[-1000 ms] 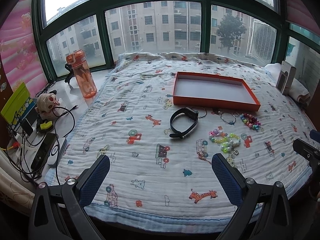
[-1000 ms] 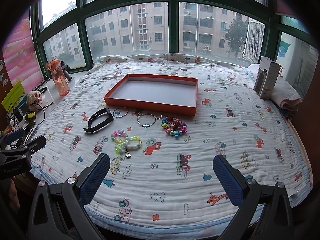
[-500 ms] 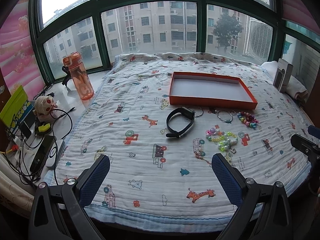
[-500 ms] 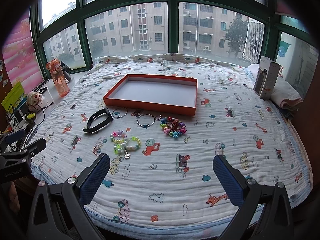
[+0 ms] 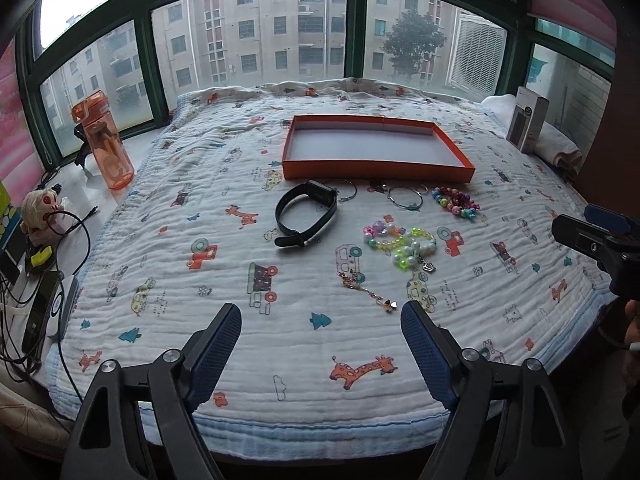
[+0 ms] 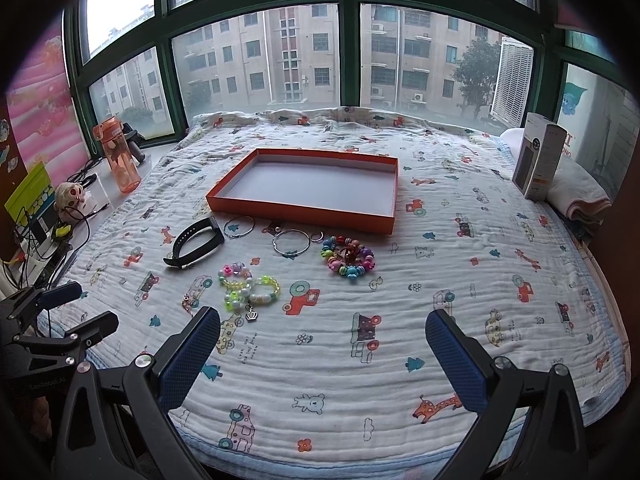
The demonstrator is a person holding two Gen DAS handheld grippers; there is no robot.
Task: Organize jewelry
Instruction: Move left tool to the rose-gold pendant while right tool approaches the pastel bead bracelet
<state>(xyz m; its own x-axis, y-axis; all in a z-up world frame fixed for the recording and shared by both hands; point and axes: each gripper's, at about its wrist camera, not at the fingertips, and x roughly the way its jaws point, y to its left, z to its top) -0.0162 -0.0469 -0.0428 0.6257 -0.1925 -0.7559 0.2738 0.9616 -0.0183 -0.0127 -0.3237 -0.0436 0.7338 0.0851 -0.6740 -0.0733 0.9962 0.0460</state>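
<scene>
Bed (image 6: 400,360) under a white quilted cover printed with cartoon cars and giraffes, set against a green-framed window. Far left on the sill: translucent orange plastic water bottle (image 6: 118,160), upright. Left claw (image 5: 320,344) low over the near edge of the cover, blue pads apart, nothing between them; its jaws have just been closing somewhat. Just beyond its right pad lies a thin gold chain with small charms (image 5: 368,290). Black rubber wristband with a dark screen (image 5: 306,214) lies further in, left of the other pieces. Right of it, a tangle of pale yellow, green and pearl bead bracelets (image 6: 248,290), two thin silver wire bangles (image 6: 290,242) and a coil of bright multicoloured beads (image 6: 348,258). Behind them all, a shallow orange cardboard tray with a pale lining (image 6: 224,196), nothing in it. Right claw (image 6: 322,354) wide, unloaded, over bare cover. Far right, an upright white carton (image 6: 540,162).
</scene>
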